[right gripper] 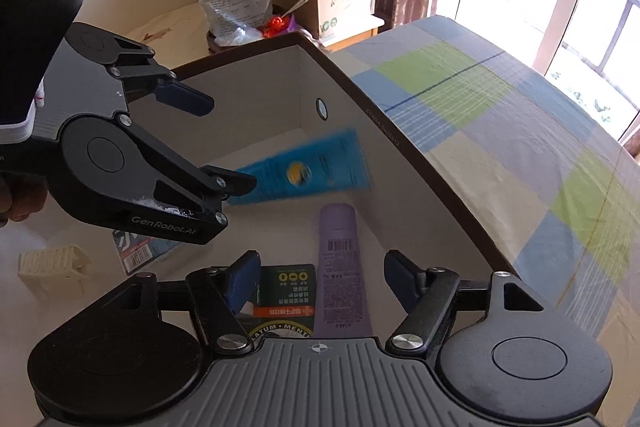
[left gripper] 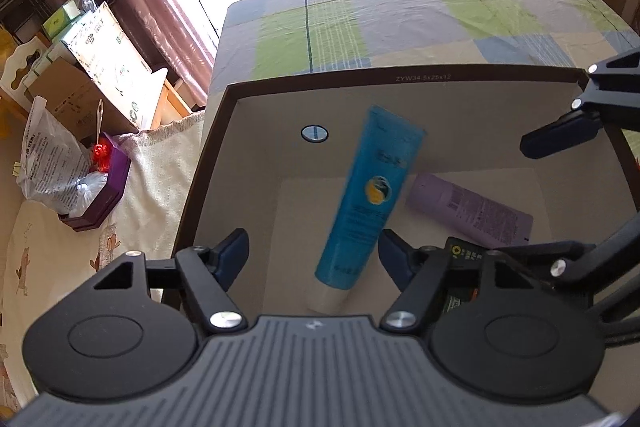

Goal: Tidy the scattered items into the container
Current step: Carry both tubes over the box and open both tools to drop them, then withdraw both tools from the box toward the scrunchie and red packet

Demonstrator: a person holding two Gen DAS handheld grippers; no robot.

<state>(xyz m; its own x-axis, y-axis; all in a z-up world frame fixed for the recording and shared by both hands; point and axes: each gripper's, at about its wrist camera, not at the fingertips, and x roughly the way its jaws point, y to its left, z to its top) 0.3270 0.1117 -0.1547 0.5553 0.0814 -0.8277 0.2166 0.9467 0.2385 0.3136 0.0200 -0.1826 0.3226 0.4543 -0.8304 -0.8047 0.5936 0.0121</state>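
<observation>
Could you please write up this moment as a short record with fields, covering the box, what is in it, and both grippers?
container: open cardboard box on a checked cloth
blue tube: blurred, inside the box, between the open fingers of the left gripper, not gripped
purple tube: lying on the box floor
dark green packet: on the floor beside the purple tube
right gripper: open, above the box, holding nothing
outside the box: cream comb-like item

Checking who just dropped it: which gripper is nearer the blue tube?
Left. The left gripper hangs open right around the blurred blue tube in the box; the right gripper, open, sits farther back above the purple tube.
</observation>
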